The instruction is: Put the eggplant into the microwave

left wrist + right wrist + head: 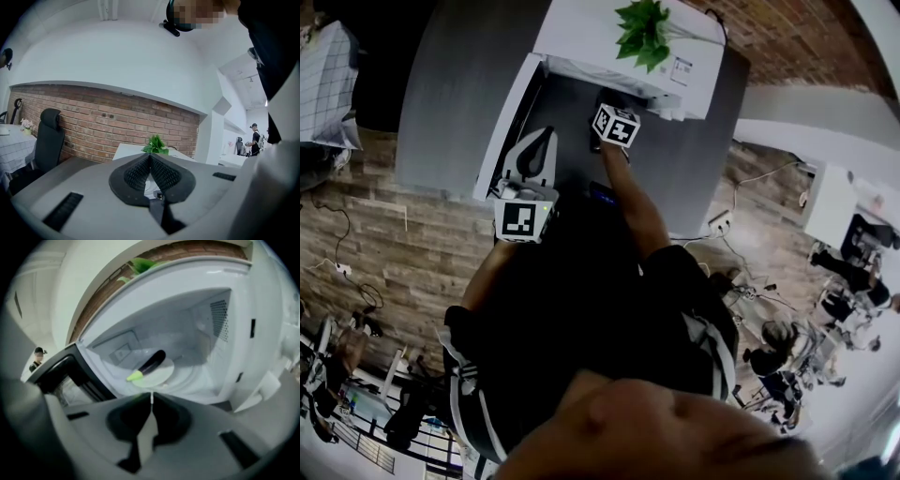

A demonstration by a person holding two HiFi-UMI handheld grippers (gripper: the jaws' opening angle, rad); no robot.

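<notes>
Inside, the eggplant (149, 363) lies on the round white plate (161, 375) on the floor of the microwave (201, 319). Its green stem end points toward 8 o'clock in the right gripper view and its dark body toward 2 o'clock. The right gripper (151, 397) sits just outside the opening, at 6 o'clock from the plate. Its jaws are pressed together with nothing between them, and it is clear of the eggplant. The microwave door (61, 369) stands open at 9 o'clock of the cavity.

From the head view the microwave sits at 12 o'clock on a grey table (441, 94), with a green plant (647, 33) on its top. The left gripper (150, 157) is at about 8 o'clock from the right one, near the open door. Its ribbed jaws are also closed tip to tip and carry nothing. Beyond them are the plant, a brick wall (93, 117) and, at 9 o'clock, a black chair (47, 140).
</notes>
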